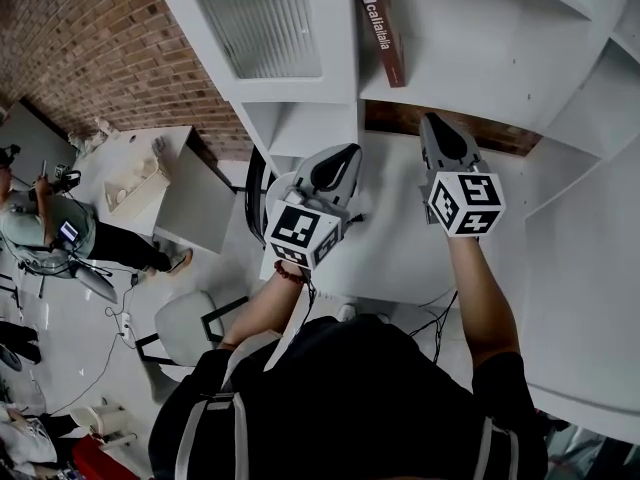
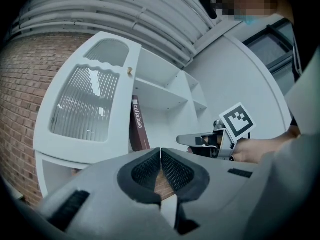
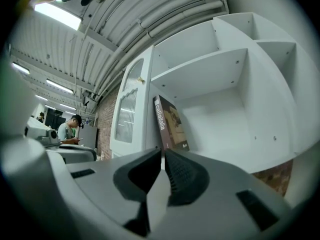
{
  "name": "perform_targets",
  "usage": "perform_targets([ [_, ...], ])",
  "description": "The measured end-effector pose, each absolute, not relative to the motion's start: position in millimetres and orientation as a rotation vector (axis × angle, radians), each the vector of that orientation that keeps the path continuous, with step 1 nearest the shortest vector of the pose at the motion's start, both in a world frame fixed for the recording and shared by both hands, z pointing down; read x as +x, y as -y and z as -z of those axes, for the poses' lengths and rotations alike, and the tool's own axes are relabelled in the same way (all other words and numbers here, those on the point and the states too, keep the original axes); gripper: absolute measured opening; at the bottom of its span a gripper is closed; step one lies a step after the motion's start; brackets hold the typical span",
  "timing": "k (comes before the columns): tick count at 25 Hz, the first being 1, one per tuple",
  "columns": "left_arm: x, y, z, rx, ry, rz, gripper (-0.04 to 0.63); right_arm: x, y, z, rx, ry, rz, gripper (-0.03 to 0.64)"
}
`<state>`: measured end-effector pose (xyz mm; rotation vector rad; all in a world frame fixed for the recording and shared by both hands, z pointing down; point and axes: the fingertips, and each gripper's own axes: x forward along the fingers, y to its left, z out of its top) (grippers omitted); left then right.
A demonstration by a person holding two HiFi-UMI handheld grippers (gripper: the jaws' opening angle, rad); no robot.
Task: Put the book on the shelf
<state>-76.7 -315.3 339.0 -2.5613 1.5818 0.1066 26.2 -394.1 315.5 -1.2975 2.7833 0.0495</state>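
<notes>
Dark red hardback book (image 1: 380, 30) with white spine lettering stands in the white wooden shelf unit (image 1: 470, 63), appearing to lean against the compartment's left wall, next to the ribbed-glass cabinet door (image 1: 262, 23). Your left gripper (image 1: 345, 158) and right gripper (image 1: 440, 128) hover below it and well apart from it, each with its jaws pressed together on nothing. The placing looks done, so the step in hand is probably the retreat: draw both grippers straight back, keep them off the shelf edge, and avoid nudging the tilted book, which could slide or topple.
</notes>
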Motion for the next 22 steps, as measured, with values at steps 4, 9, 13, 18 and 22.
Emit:
perform_targets([
  [4, -73.2, 310.3, -351.9, -2.595, -1.573, -0.061, 0.020, 33.8, 383.5, -336.6, -1.303, -2.789, -0.007, 0.044],
  [9, -60.8, 302.8, -382.2, -2.678, -1.558, -0.042, 0.020, 43.3, 378.3, -367.0, -1.303, -2.789, 0.095, 0.044],
  [13, -56.3, 301.2, -398.5, -2.709, -1.568, -0.054, 0.020, 51.5, 373.7, -385.5, -1.318, -2.786, 0.141, 0.044],
  [18, -64.8, 299.5, -408.3, -2.698, -1.633, -0.082, 0.020, 63.4, 352.4, -404.2, -1.335, -2.786, 0.150, 0.044],
  [22, -64.2, 294.3, -413.1, -2.706, -1.615, -0.093, 0.020, 67.2, 331.6, -416.0, -1.302, -2.798, 0.149, 0.044],
])
